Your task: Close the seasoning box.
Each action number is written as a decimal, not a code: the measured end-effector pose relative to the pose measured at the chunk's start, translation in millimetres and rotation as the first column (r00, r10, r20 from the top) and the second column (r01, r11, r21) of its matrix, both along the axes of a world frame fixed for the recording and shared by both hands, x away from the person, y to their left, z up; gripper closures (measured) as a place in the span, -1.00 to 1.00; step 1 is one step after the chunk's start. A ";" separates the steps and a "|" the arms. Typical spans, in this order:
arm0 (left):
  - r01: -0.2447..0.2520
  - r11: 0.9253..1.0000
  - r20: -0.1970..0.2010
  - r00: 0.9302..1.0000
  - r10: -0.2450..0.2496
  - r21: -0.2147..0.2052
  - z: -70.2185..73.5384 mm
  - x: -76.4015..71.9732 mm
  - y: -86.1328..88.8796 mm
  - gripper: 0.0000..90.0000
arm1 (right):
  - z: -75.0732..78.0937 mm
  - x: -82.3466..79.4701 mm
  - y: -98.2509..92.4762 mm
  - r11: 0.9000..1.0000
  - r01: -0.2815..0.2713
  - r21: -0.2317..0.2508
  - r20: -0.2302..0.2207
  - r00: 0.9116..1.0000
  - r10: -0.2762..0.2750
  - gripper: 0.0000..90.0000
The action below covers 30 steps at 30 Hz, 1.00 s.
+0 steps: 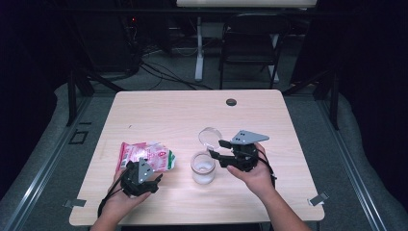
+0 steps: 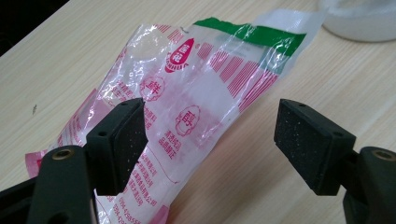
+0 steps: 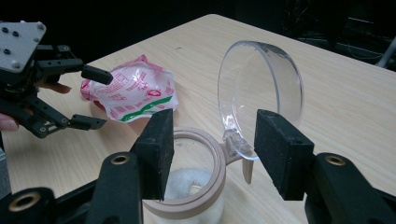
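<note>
A: Status? Jar lid looks done.

B: Yeah. Glass jar point(image 1: 203, 168) stands near the table's point(image 1: 159, 103) middle, clear hinged lid point(image 3: 259, 88) swung up and open. White stuff sits in the bottom, can't tell what. Right gripper point(image 3: 212, 154) hovers at the rim and hinge, jaws spread wide, pads either side but not pressing on anything, so it holds nothing.

A: And the bag?

B: Pink-and-white printed plastic packet point(image 2: 196, 93), green strip at one end, lies flat on the table just left of the jar. Left gripper point(image 2: 210, 144) is right at it, jaws wide apart, packet's edge lies between them, not pinched. Looks sealed as far as I can see.

A: So what's left?

B: My guess: grab the packet, bring it over, empty it into the jar, close the lid. Early stage, only the opening is done.
</note>
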<state>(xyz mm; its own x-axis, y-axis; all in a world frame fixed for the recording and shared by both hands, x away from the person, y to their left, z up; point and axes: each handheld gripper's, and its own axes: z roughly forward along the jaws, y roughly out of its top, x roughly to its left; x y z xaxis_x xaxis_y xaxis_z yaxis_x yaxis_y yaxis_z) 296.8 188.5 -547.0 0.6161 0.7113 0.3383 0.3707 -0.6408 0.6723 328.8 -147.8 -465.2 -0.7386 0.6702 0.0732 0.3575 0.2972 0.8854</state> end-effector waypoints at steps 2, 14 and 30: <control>-0.004 1.000 -0.006 1.000 0.004 0.024 -4.0 2.2 -0.9 -0.40 | 0.0 0.1 0.0 1.000 0.000 0.002 0.002 1.000 0.000 0.05; -0.078 0.992 0.010 0.997 0.077 0.100 -24.3 17.1 -3.6 -0.14 | -2.9 0.9 2.2 1.000 0.004 0.002 -0.005 1.000 -0.004 0.06; -0.085 0.989 -0.053 0.994 0.091 0.118 -28.8 45.4 -13.9 0.24 | -3.6 2.0 -0.9 1.000 0.017 0.016 -0.010 1.000 -0.017 0.05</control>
<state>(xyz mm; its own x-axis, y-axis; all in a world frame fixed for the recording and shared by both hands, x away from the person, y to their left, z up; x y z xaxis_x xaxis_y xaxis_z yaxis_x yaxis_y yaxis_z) 342.2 174.7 -575.9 0.5738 0.7220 0.3867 0.4651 -0.6758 0.5718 330.8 -148.7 -468.8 -0.7262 0.6813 0.0918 0.3715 0.2765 0.8863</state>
